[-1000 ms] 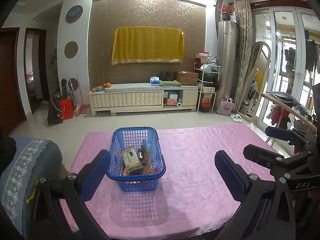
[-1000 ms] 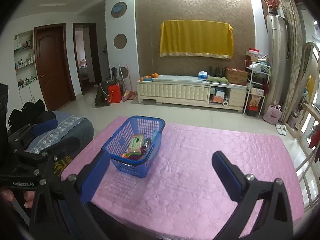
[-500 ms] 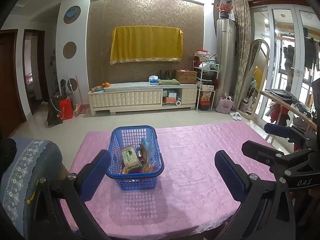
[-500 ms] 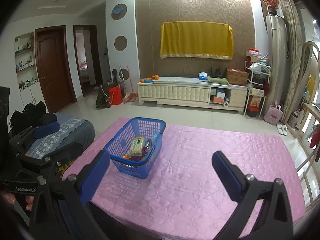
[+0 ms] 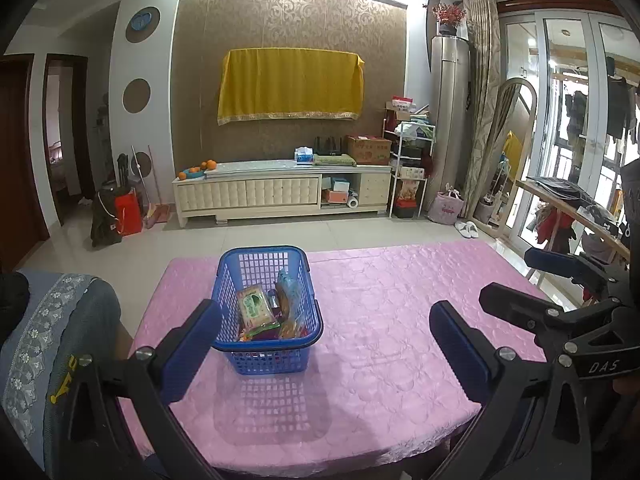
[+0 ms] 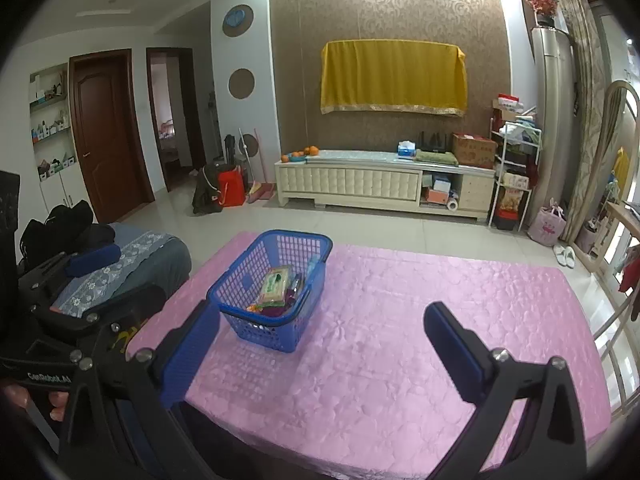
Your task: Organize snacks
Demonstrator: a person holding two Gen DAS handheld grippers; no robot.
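A blue plastic basket (image 5: 266, 354) (image 6: 244, 294) stands on the left half of the pink table (image 5: 380, 312) (image 6: 420, 320). Inside it lie several snack packs, among them a green-labelled packet (image 5: 253, 307) (image 6: 275, 281) and a clear bag (image 5: 289, 294). My left gripper (image 5: 326, 346) is open above the table's near edge, its left finger (image 5: 192, 350) just short of the basket's near left corner. My right gripper (image 6: 320, 350) is open too, empty, with the basket a little beyond its left finger (image 6: 190, 354). Each gripper shows at the other view's edge.
A grey lace-trimmed cushion seat (image 5: 48, 344) (image 6: 120, 264) sits left of the table. Past the table lie tiled floor (image 5: 280, 236), a cream TV cabinet (image 5: 280, 192) and a glass door with a rack (image 5: 568, 200) at the right.
Both views have drawn back and risen slightly, so the basket sits a little farther off. Both grippers stay open and empty; the basket has not moved.
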